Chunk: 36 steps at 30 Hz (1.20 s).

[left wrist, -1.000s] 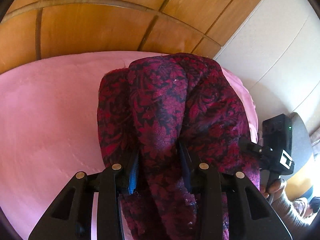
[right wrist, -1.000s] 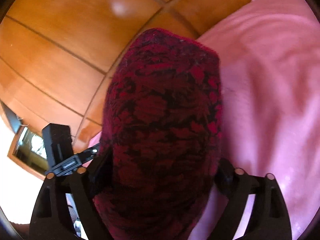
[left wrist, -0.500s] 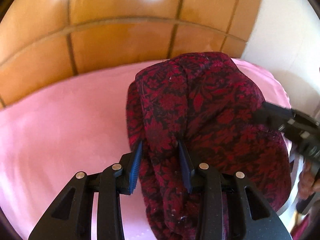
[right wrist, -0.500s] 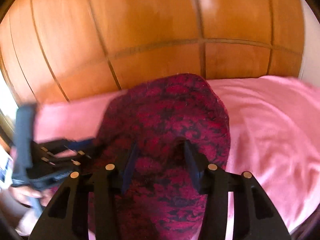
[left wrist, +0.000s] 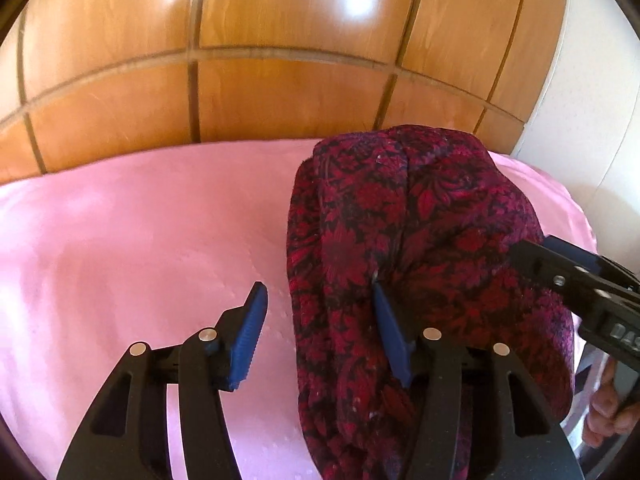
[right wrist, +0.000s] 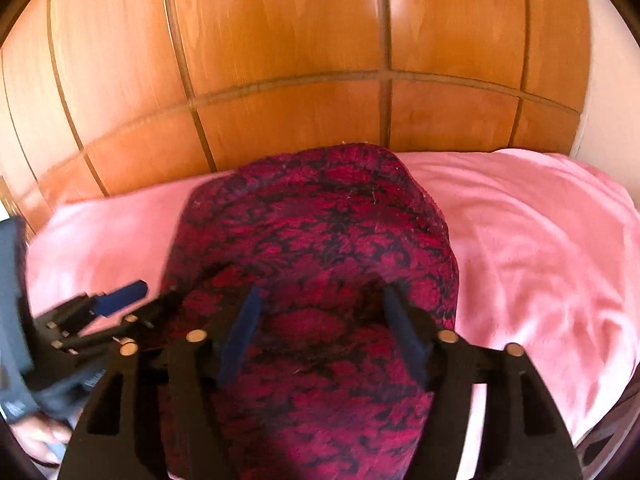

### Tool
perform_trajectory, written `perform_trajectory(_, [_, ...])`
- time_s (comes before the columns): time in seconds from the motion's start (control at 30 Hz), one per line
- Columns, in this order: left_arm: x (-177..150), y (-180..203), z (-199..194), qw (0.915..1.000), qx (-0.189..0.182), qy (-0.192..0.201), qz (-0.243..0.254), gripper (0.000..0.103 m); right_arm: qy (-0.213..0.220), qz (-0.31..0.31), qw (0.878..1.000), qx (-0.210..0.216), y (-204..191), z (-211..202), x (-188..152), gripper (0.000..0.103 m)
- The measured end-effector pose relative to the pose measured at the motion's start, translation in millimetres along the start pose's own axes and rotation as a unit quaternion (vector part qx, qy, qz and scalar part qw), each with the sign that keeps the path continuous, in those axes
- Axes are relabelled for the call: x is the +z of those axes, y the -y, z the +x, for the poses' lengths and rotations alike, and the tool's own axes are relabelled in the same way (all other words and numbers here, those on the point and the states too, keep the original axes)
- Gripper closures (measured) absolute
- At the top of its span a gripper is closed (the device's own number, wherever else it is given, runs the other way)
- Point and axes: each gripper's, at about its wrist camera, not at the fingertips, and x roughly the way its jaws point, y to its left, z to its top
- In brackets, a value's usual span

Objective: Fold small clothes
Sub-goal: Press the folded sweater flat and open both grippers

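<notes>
Garment (left wrist: 420, 248): dark red floral cloth, folded into a thick bundle, lying on pink sheet (left wrist: 140, 240) of a bed, near wood panelling (left wrist: 280, 92) behind.

Left tongs (left wrist: 316, 316): jaws opening. Left pad (left wrist: 248, 332) clear over bare sheet, apart from cloth; right pad (left wrist: 390, 332) against the bundle's left fold. No grip on cloth.

Right tongs (right wrist: 320, 328): jaws opening, astride near end of garment (right wrist: 320, 240); cloth between blue pads (right wrist: 240, 336), pads loose at its sides, not pinching.

Also seen in right view: left tongs (right wrist: 120, 304) at bundle's left edge, blurred. In left view: right tongs (left wrist: 560, 268) at bundle's right edge, hand (left wrist: 604, 412) below.
</notes>
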Motion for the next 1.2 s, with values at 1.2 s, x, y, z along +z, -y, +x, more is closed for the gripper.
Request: perform_trajectory(1.2, [-40.3,-22.0,-82.1,0.9961,0.046,0.062,-0.044,0.029,0.032,0.037,0.996,-0.074,-31.7,-73.8,-79.9,0.014])
